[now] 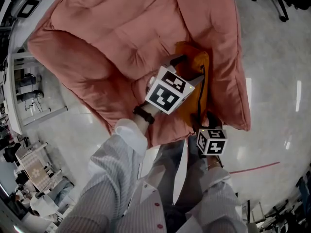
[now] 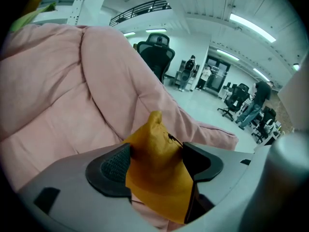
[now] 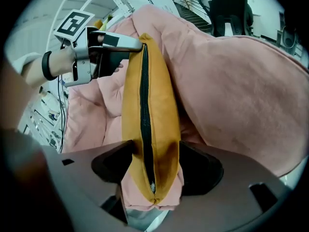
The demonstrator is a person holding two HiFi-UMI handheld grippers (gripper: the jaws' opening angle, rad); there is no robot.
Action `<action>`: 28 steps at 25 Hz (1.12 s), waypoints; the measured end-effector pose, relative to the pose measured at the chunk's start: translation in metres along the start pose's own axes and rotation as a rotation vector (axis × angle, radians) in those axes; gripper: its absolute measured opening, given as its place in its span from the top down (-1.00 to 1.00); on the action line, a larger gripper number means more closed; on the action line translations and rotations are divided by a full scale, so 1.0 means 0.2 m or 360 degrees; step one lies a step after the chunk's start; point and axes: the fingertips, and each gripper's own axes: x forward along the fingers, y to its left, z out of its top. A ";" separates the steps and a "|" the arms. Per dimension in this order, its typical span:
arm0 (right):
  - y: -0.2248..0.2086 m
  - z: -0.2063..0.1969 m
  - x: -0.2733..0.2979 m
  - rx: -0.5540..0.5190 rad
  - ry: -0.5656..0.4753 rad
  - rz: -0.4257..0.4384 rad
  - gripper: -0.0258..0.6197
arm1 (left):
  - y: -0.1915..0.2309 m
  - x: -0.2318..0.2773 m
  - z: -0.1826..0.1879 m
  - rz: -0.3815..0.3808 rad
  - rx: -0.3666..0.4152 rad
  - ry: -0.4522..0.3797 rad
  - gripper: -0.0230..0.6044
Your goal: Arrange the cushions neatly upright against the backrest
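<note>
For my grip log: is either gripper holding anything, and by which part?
Nothing is gripped. The orange cushion sits loose between open jaws: its corner in the left gripper, its zipper end in the right gripper.

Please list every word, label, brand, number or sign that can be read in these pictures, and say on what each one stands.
No text can be read in any view.
Left marker cube, on the left tongs: black-and-white square patterns only, no letters.
Right marker cube, on the right tongs: the same.
Orange cushion, pink sofa: no label or brand shows.
Background: any print is too small or blurred to read.
</note>
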 end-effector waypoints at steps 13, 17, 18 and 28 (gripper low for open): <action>0.00 0.01 0.06 -0.0042 0.0013 0.0121 0.42 | 0.02 0.04 -0.05 0.0054 0.0033 0.0048 0.22; 0.01 0.01 0.05 -0.0059 0.0039 0.0131 0.52 | 0.03 0.03 -0.07 0.0095 0.0012 0.0053 0.31; 0.01 0.01 0.04 -0.0061 0.0042 0.0131 0.53 | 0.03 0.03 -0.07 0.0102 0.0002 0.0047 0.32; 0.03 0.19 -0.11 -0.0302 0.0116 0.0162 0.54 | 0.15 -0.18 0.00 0.0275 -0.0284 -0.0109 0.35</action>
